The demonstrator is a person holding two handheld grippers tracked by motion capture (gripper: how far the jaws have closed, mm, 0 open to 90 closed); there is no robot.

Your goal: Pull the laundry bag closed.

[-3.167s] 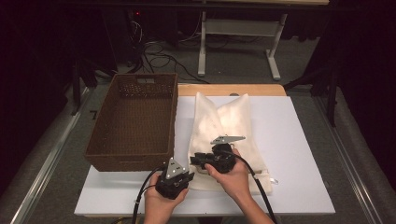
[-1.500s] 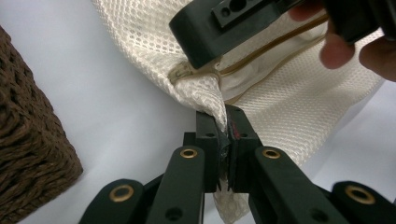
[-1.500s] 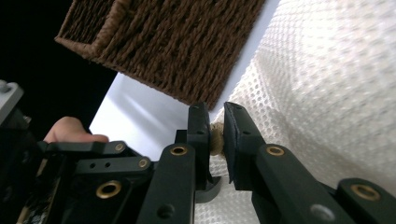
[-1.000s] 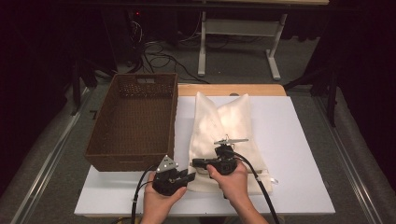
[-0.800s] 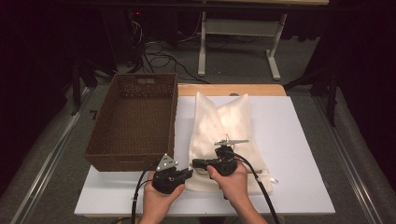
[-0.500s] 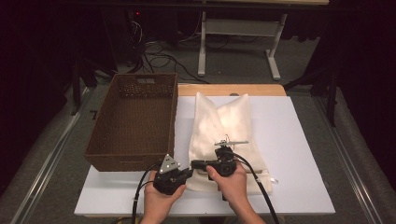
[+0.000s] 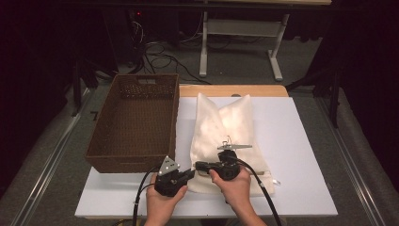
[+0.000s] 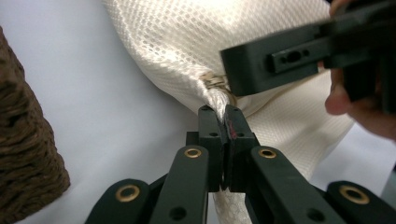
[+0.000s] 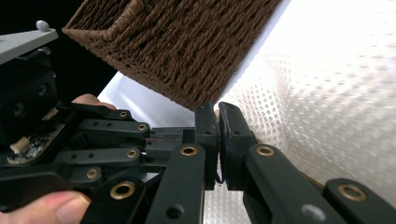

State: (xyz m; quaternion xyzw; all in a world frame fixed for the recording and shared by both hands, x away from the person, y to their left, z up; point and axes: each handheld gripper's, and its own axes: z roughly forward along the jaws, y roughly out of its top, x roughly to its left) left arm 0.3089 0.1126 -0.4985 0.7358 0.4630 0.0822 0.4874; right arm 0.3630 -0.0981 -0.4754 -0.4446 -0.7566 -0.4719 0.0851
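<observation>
A white mesh bag [image 7: 226, 127] lies flat on the white table [image 7: 301, 141], its near left corner between my two grippers. My left gripper [image 7: 192, 172] is shut on that corner, and the left gripper view shows the fabric [image 8: 187, 42] pinched between its jaws [image 8: 219, 112]. My right gripper [image 7: 197, 165] comes in from the right, its jaws having just closed on the small metal zipper pull [image 8: 214, 80] at the same corner. In the right gripper view its jaws [image 9: 217, 109] stand together against the mesh [image 9: 327, 93].
A brown woven basket [image 7: 136, 117] stands on the table's left half, close to the bag and to both grippers [image 9: 187, 42]. Bare white table lies right of the bag. Cables trail from both grippers toward the near edge.
Since the oldest frame the right gripper has slid a little down the bag toward its near left corner. Over the last second both hands have hardly moved.
</observation>
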